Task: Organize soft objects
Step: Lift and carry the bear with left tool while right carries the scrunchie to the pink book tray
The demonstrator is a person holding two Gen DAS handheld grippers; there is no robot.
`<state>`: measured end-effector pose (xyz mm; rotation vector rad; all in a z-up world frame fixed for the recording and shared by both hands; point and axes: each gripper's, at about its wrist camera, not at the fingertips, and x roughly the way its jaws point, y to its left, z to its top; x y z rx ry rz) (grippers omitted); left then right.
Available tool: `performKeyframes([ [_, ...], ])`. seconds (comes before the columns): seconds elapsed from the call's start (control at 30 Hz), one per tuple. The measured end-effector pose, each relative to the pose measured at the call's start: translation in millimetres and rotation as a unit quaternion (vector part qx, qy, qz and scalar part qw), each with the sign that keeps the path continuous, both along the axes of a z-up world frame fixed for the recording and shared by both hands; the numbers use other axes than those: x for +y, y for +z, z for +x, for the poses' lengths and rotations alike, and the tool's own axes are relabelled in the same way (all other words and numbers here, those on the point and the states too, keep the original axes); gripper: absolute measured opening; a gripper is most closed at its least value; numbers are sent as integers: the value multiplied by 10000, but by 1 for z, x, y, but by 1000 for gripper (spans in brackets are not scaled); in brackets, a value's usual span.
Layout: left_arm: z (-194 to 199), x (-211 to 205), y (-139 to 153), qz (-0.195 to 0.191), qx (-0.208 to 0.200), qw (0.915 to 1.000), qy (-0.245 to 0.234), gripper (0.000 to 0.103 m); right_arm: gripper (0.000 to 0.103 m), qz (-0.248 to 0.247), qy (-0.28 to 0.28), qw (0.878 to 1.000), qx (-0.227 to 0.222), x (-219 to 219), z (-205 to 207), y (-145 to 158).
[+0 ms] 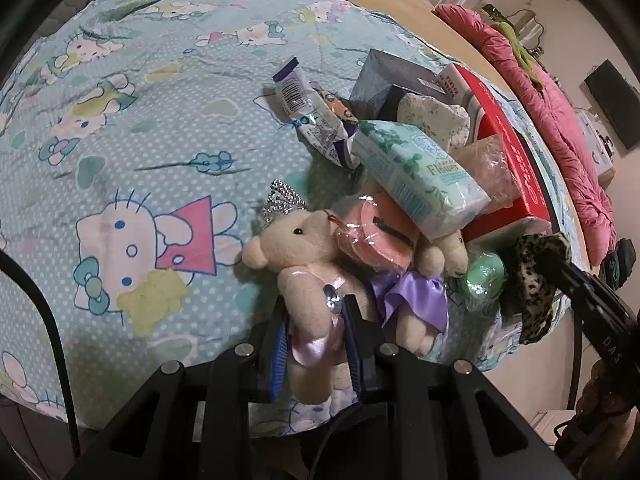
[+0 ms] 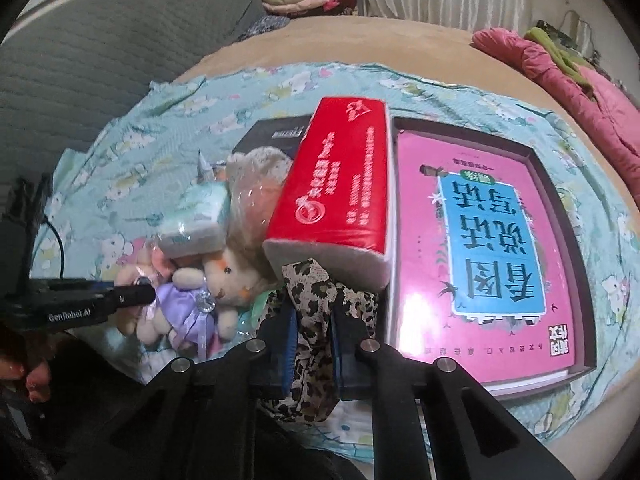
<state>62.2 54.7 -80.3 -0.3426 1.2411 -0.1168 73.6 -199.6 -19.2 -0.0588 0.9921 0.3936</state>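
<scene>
On the bed (image 1: pixel 132 152), left claw (image 1: pixel 314 332) is clamping the bear (image 1: pixel 304 264), right claw (image 2: pixel 314 336) clamping leopard cloth (image 2: pixel 310 300); both are mid-pickup, likely needing lifting clear of the pile.

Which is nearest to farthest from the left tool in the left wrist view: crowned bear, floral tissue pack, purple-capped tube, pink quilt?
From the left tool:
1. Crowned bear: clamped between the fingers.
2. Floral tissue pack: ahead and right, lying atop the pile.
3. Purple-capped tube: farther ahead, flat on the Hello Kitty sheet.
4. Pink quilt: far right, beyond the red box.
</scene>
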Motion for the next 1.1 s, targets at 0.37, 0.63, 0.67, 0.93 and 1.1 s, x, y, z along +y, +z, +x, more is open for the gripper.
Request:
performKeyframes([
  [0.37,-17,15,44,207,-544,9979,291,26,14,282,-57,9993,-238,-10,-7,25],
  [0.63,-16,-1,88,197,-1028,9944,147,26,14,410,-138,9980,-458,-19,-11,44],
  [0.67,-14,-6,94,189,-1094,9938,94,26,14,439,-164,9977,-488,-21,-11,46],
  [0.93,5,-52,115,98,-1376,9900,-307,26,14,588,-503,9943,-727,-49,-5,62],
  [1.1,15,-86,118,-10,-1398,9885,-576,26,14,668,-776,9914,-816,-74,-3,67],
])
